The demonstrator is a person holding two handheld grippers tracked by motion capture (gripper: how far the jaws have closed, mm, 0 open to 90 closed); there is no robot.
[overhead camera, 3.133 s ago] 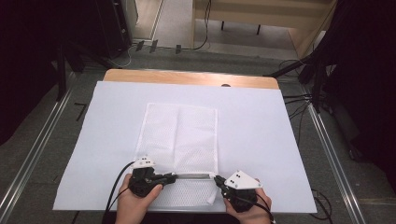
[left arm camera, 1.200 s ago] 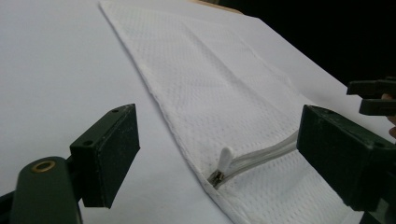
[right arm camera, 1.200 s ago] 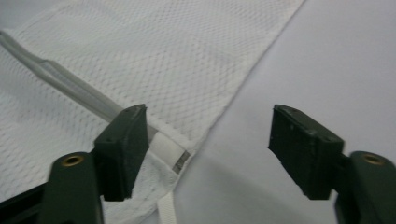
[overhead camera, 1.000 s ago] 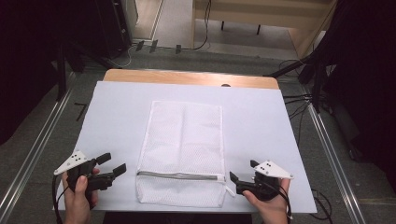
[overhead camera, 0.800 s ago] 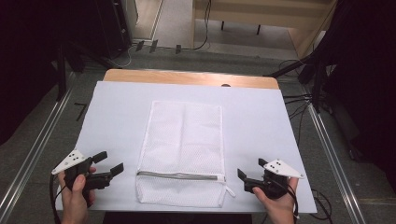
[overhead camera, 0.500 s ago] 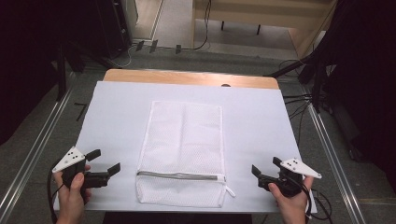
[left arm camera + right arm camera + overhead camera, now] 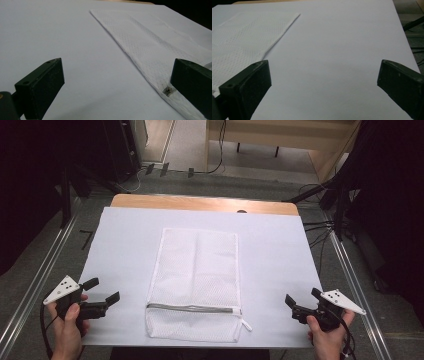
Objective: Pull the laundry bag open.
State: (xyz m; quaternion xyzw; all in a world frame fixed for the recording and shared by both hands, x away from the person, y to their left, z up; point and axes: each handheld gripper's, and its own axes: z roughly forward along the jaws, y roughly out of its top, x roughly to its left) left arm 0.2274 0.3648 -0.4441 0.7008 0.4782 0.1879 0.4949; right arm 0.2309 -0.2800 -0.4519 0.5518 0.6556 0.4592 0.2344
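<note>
A white mesh laundry bag (image 7: 196, 280) lies flat in the middle of the white table cover (image 7: 125, 240), its grey zipper (image 7: 190, 308) running across near the front end and a small pull tab (image 7: 246, 325) at the right. My left gripper (image 7: 102, 291) is open near the front left corner, well apart from the bag. My right gripper (image 7: 303, 299) is open near the front right corner, also apart from it. In the left gripper view the bag's (image 7: 155, 47) long edge runs past the right jaw. In the right gripper view the bag (image 7: 247, 35) lies off to the left.
The wooden table edge (image 7: 200, 202) shows at the back. Metal rails (image 7: 40, 270) run along both sides of the table. Cables (image 7: 320, 227) lie on the floor at the right, and dark stands are at the back left.
Both grippers let go of the bag's front end and drew apart to the table's front corners. In the last second the right gripper has moved farther right; the left has barely shifted.
</note>
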